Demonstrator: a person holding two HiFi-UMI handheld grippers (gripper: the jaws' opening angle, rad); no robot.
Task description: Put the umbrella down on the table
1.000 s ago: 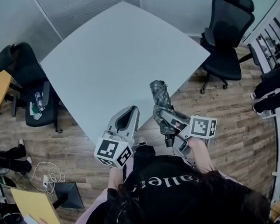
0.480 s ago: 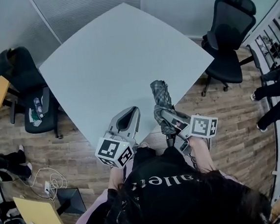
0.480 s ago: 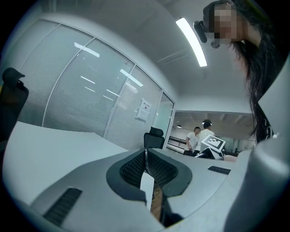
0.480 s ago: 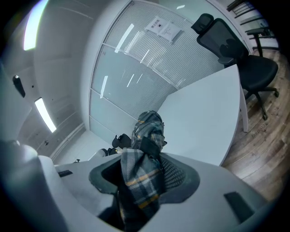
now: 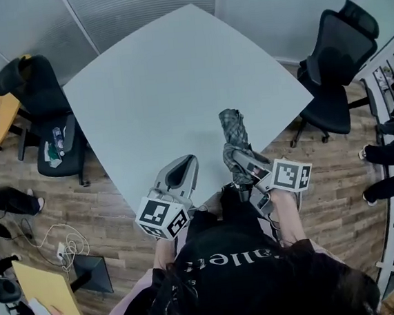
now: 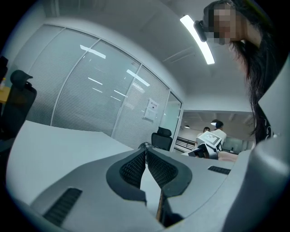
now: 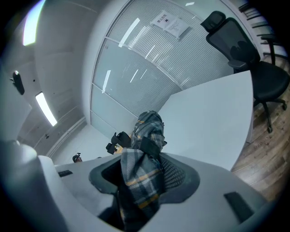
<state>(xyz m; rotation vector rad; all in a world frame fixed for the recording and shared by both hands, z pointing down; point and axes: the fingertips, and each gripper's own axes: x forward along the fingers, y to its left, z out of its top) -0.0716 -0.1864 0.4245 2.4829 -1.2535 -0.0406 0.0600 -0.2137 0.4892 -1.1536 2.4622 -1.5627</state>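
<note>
Grey table (image 5: 156,88), right claw (image 5: 243,161) gripping folded plaid umbrella (image 5: 231,126), left claw (image 5: 187,162) closed, empty

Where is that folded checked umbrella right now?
In the head view the umbrella is clamped in the right gripper, over the near edge of the table, just right of the left gripper.

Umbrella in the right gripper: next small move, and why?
Probably lower the right gripper toward the pale grey table until the folded grey plaid umbrella lies on it. The jaws are clamped on the umbrella, which is over the table's near edge and seems not yet resting.
</note>
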